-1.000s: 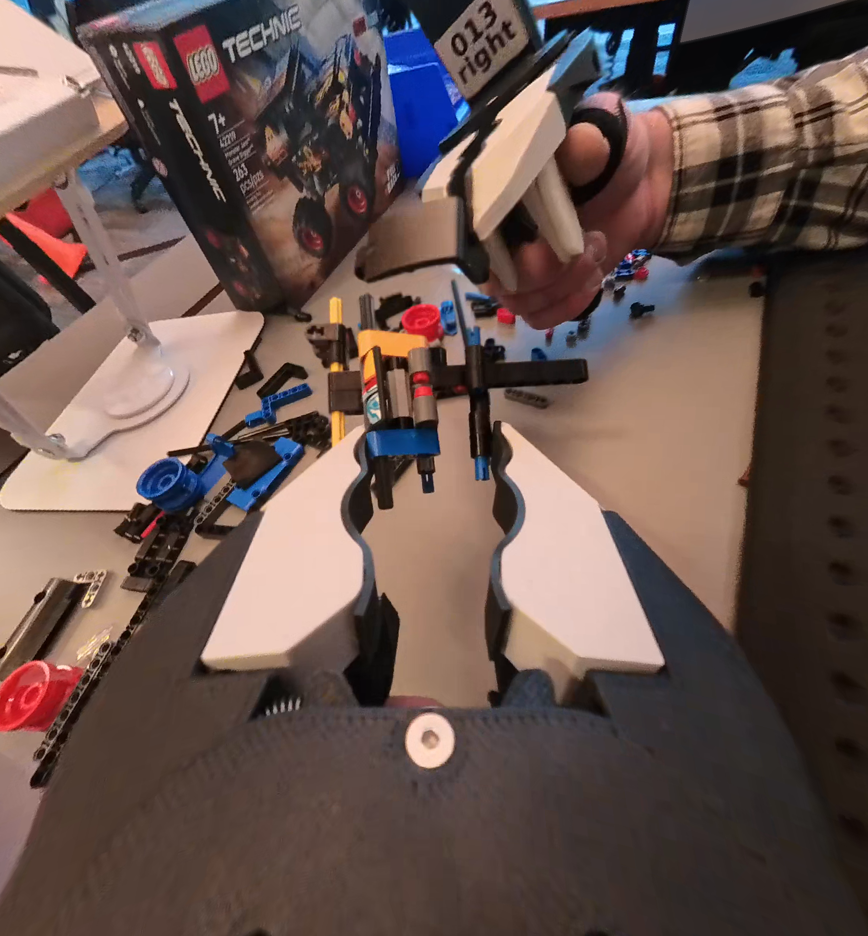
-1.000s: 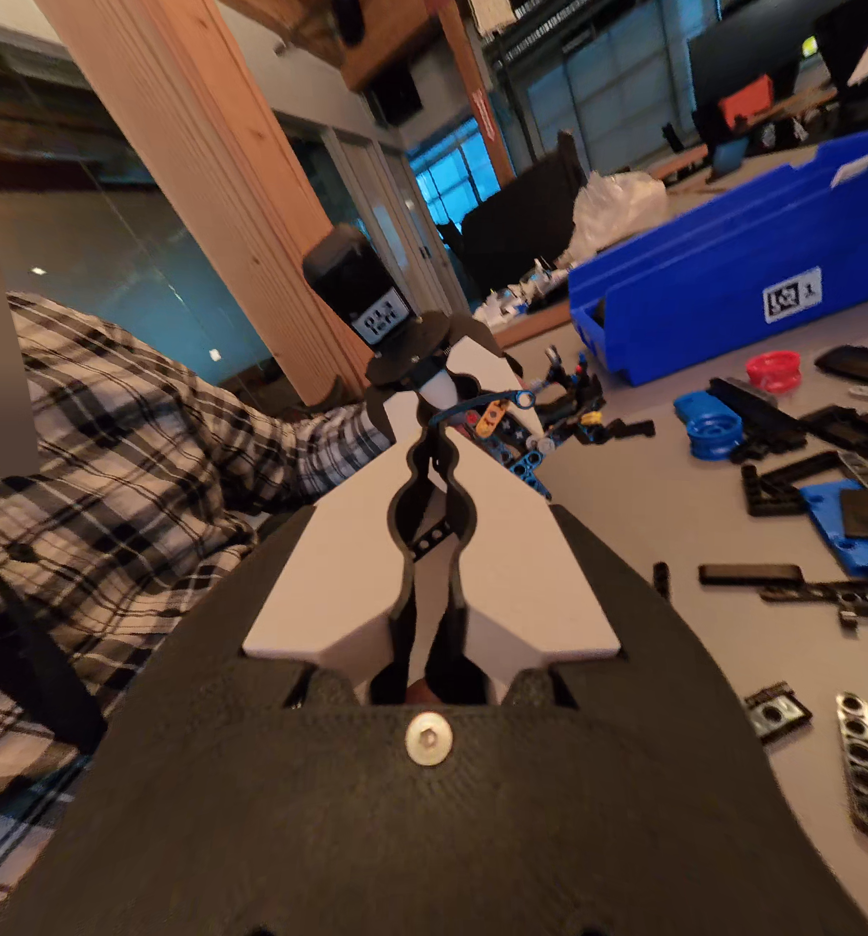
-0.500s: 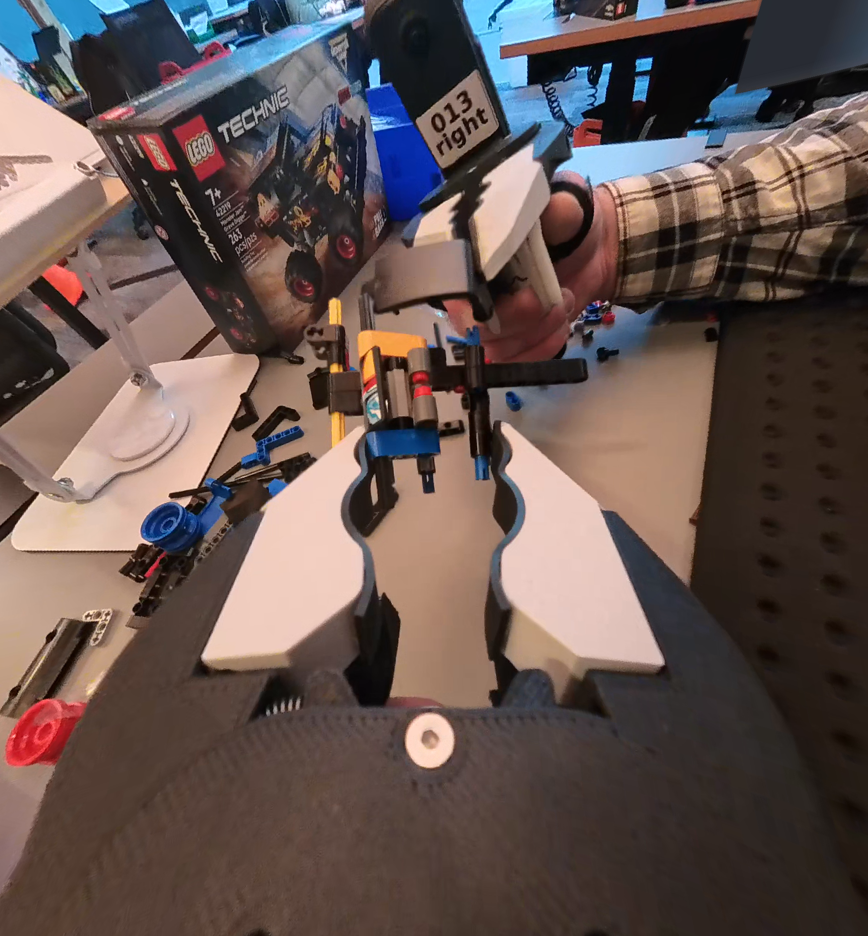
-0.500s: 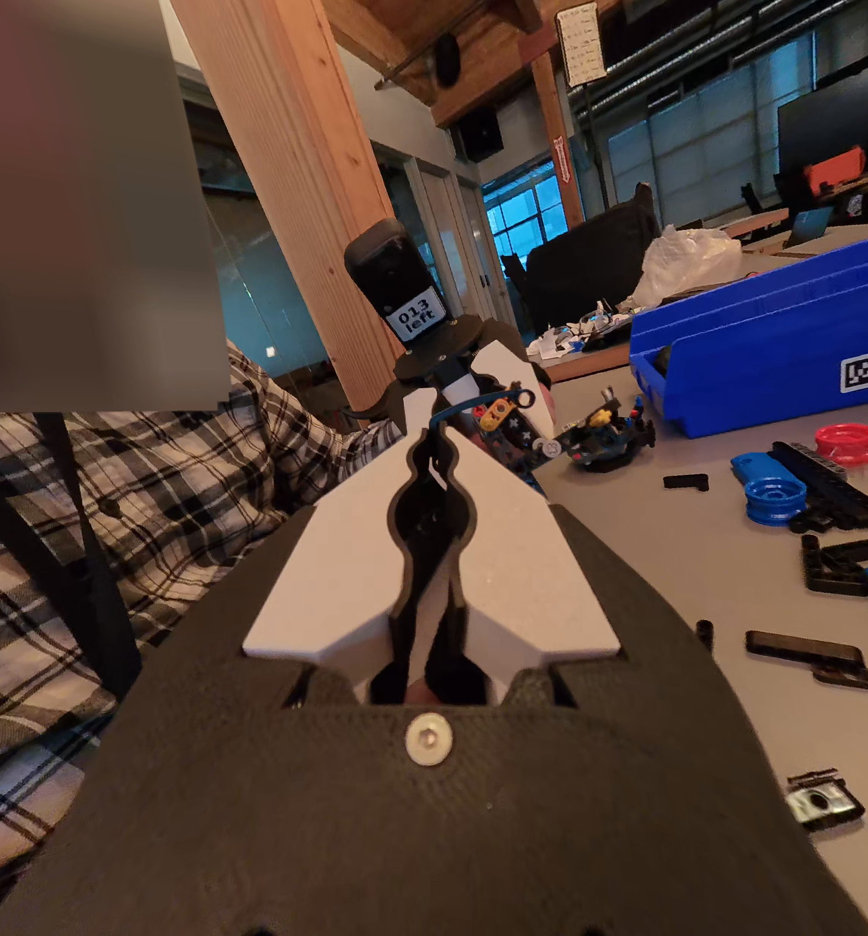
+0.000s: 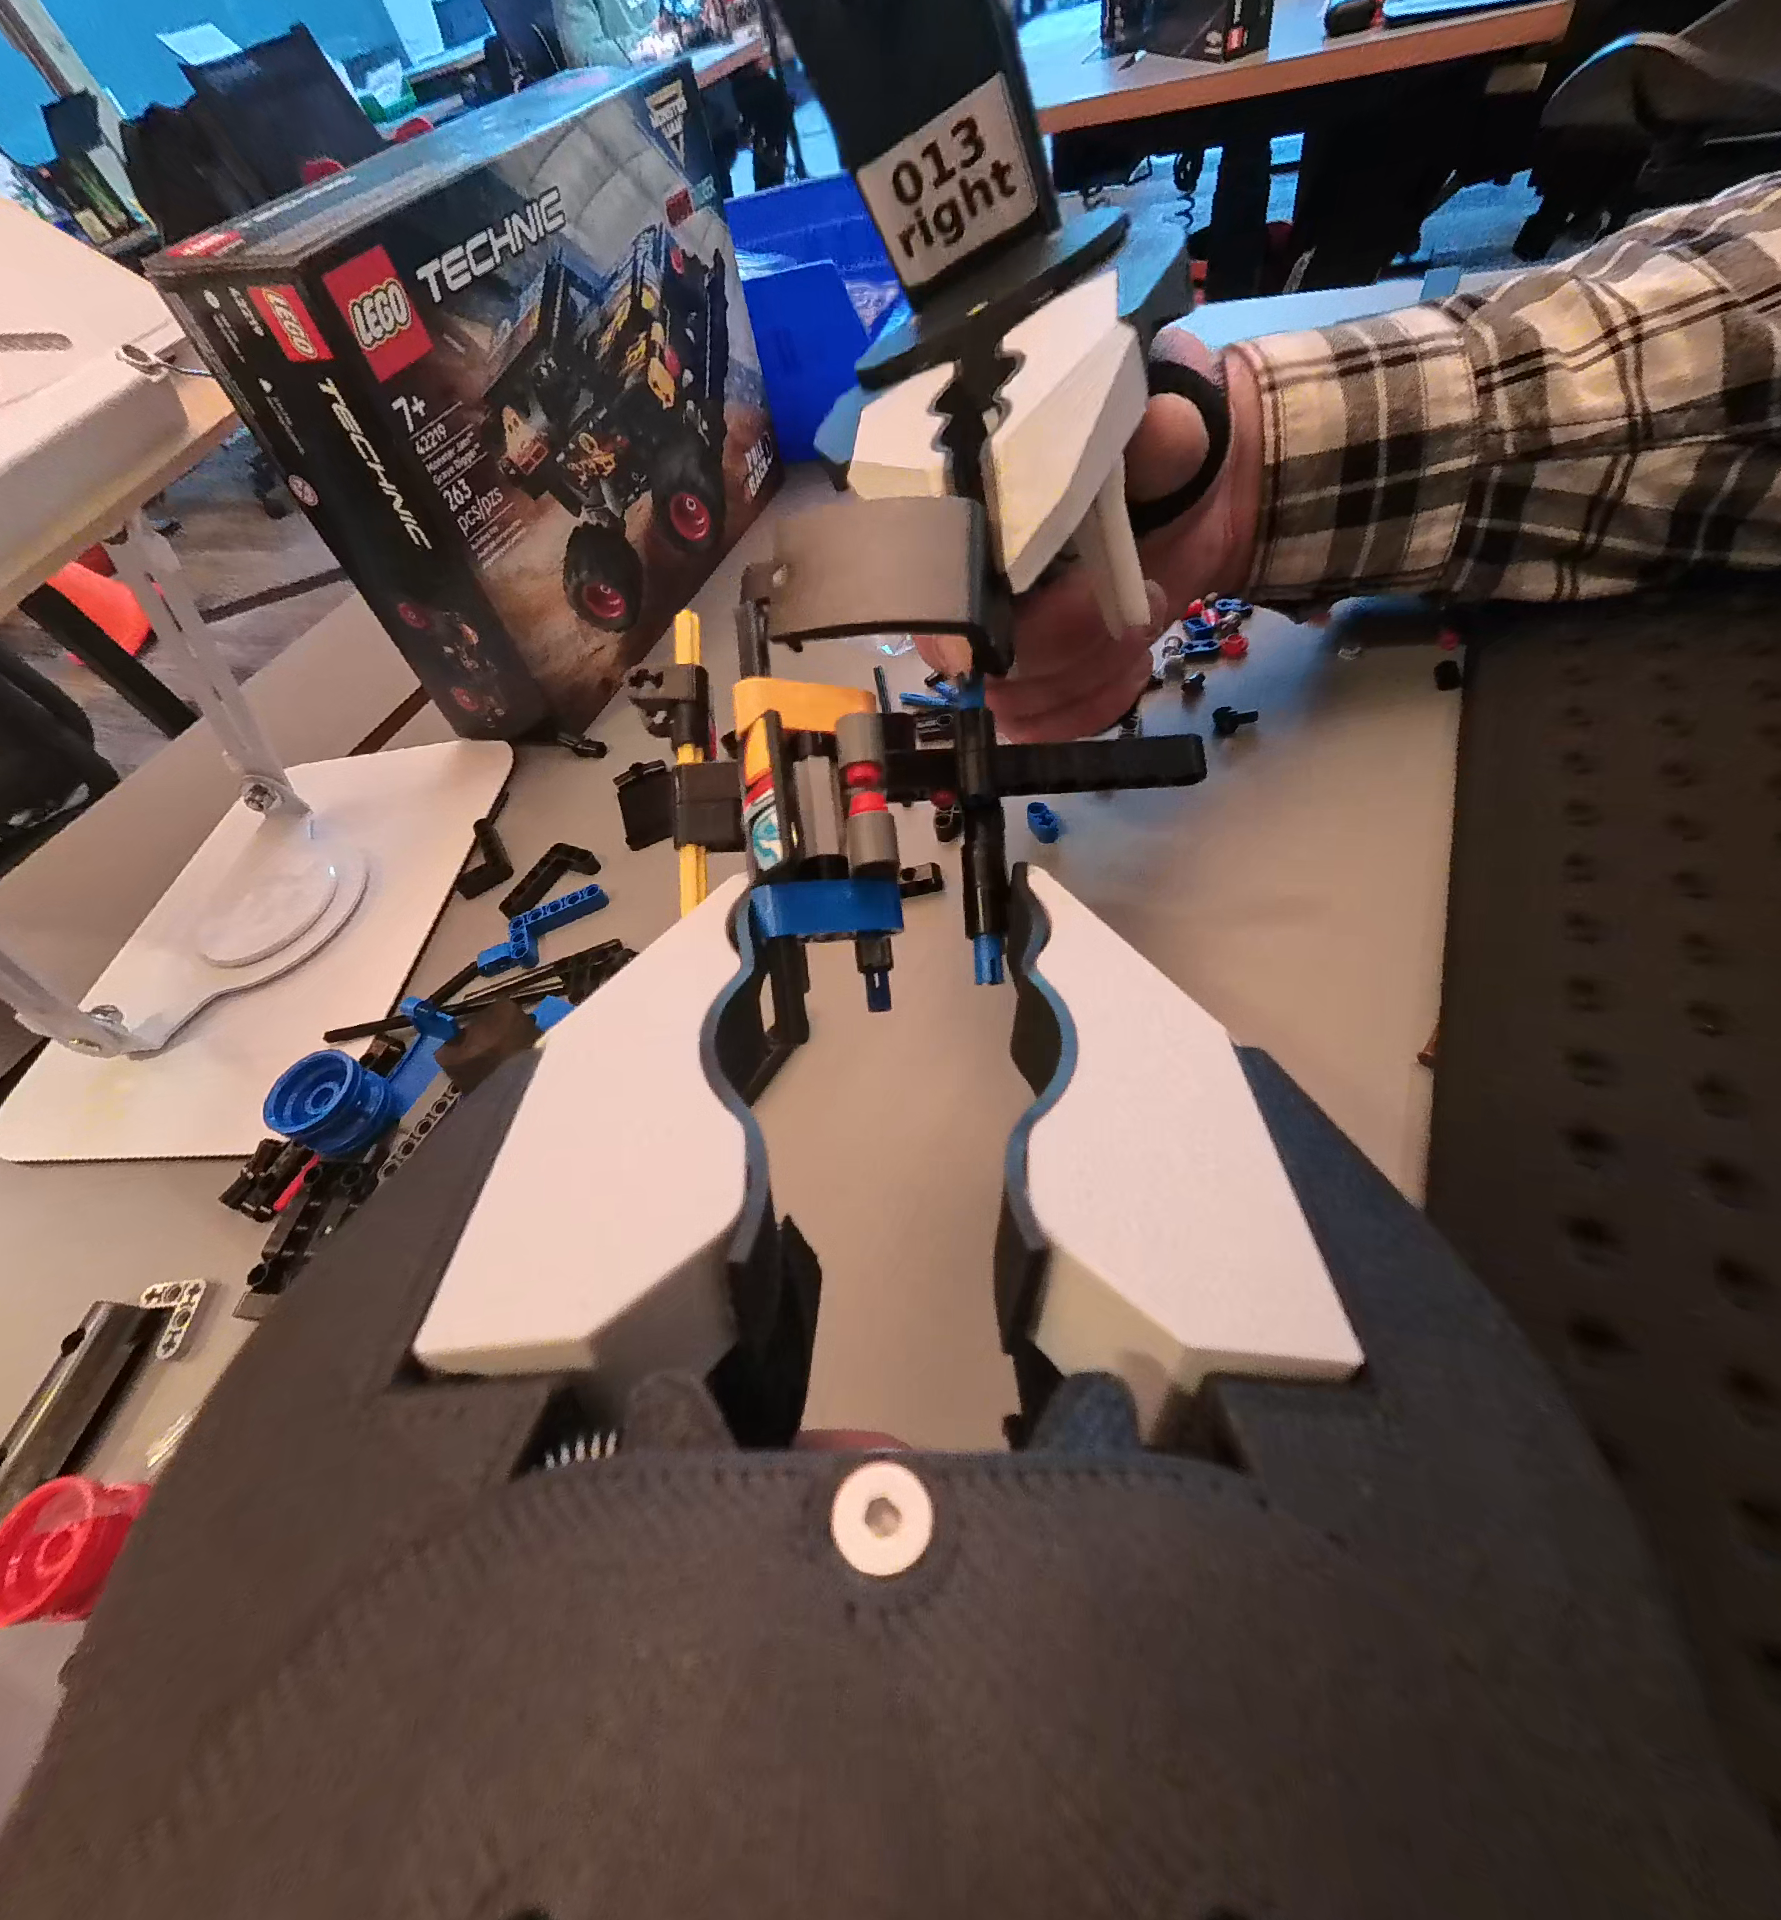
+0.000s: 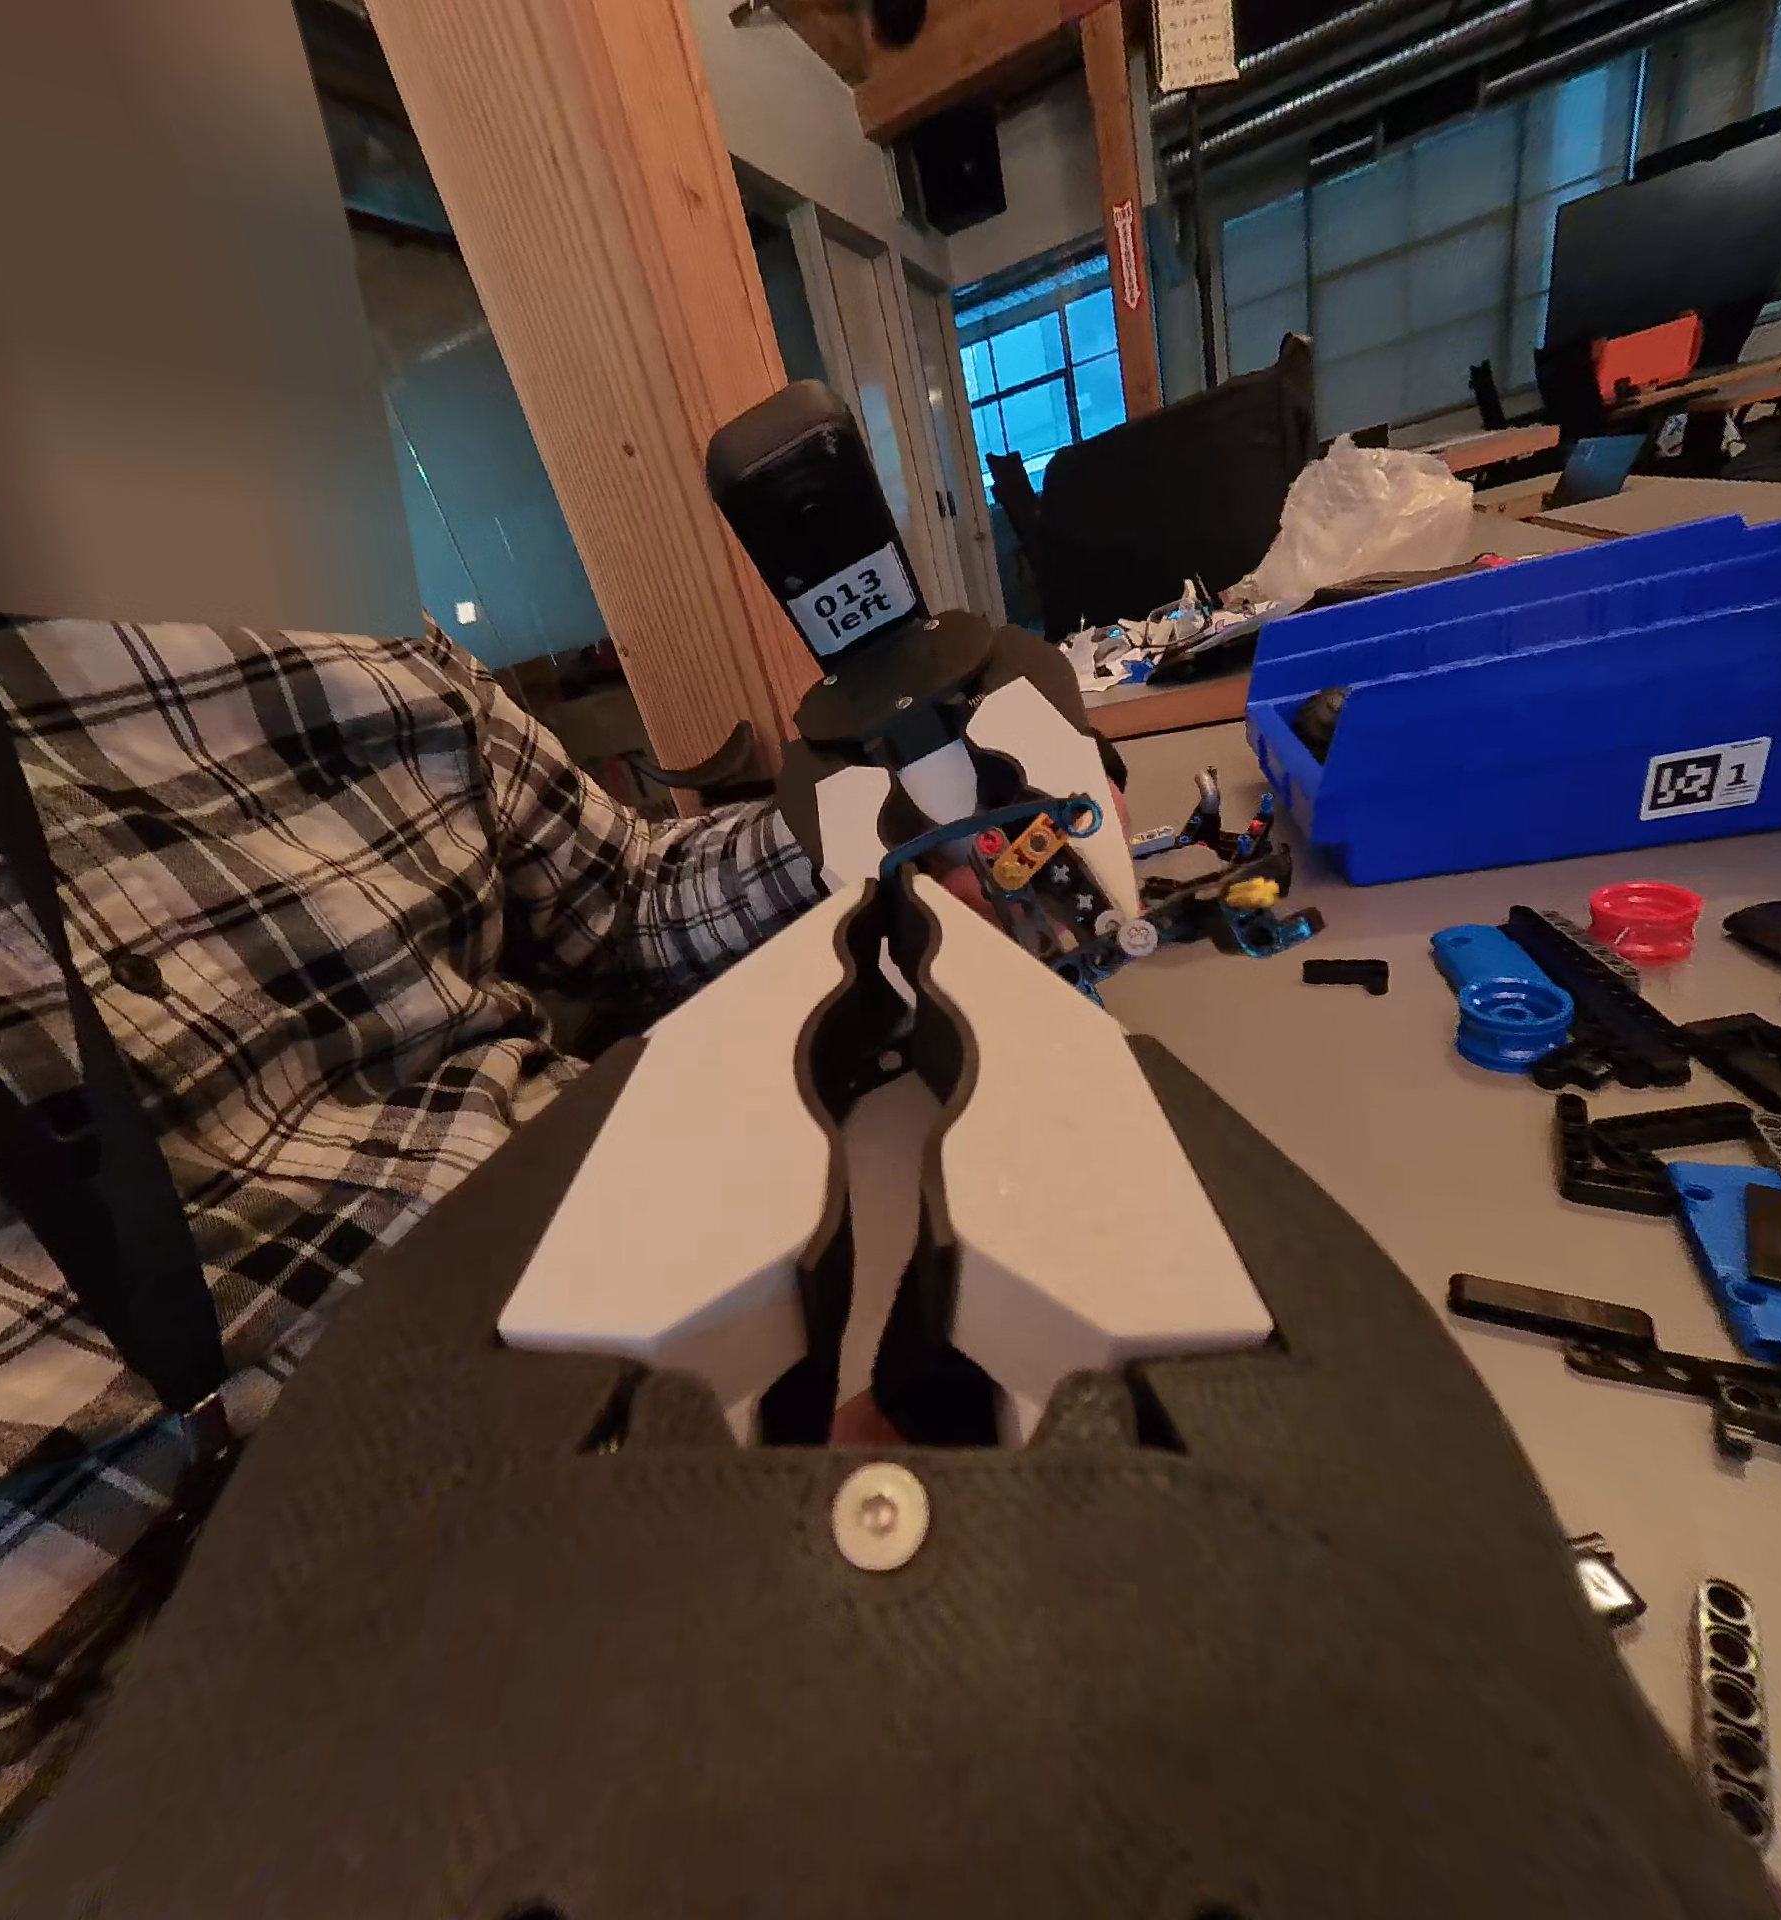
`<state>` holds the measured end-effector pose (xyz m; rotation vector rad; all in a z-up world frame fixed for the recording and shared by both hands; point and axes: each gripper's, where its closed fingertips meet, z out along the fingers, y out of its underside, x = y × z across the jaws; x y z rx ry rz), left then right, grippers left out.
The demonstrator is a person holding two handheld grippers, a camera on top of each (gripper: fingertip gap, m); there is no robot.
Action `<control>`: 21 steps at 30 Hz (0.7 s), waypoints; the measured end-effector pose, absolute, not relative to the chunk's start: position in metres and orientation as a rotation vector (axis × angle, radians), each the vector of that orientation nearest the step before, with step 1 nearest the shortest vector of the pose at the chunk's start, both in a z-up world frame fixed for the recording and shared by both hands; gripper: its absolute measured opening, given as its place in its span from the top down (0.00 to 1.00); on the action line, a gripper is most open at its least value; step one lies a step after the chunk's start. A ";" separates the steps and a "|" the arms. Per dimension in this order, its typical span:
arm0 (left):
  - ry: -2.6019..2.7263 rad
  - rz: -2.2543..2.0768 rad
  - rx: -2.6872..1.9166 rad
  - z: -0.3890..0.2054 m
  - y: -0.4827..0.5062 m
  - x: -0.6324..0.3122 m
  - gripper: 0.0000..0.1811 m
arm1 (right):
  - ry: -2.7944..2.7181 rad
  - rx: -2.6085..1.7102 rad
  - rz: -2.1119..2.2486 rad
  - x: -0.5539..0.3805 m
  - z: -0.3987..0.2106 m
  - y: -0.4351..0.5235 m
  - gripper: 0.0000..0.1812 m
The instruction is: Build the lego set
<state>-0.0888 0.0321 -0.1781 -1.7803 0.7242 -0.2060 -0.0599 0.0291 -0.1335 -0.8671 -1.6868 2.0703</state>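
Only the left wrist view shows us the set box (image 5: 470,457), upper left. The left hand-held gripper (image 5: 881,914) clamps the partly built model (image 5: 824,800); the right hand-held gripper (image 6: 891,904) pinches a thin black piece (image 6: 901,935). We cannot make out what the blue bin (image 6: 1551,727), at right, contains.

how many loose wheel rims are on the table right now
2 for certain: a blue rim by the black beams, a red rim beyond it near the blue bin. Others may be hidden.

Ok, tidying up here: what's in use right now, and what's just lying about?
In use: left hand-held gripper holding half-built model; right hand-held gripper holding dark curved panel.
Lying about: set box, blue wheel, red wheel, blue bin.
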 end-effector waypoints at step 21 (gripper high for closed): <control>0.734 -0.230 -1.692 -0.181 0.036 -0.086 0.76 | -1.707 -0.862 1.902 -0.057 -0.131 0.035 1.00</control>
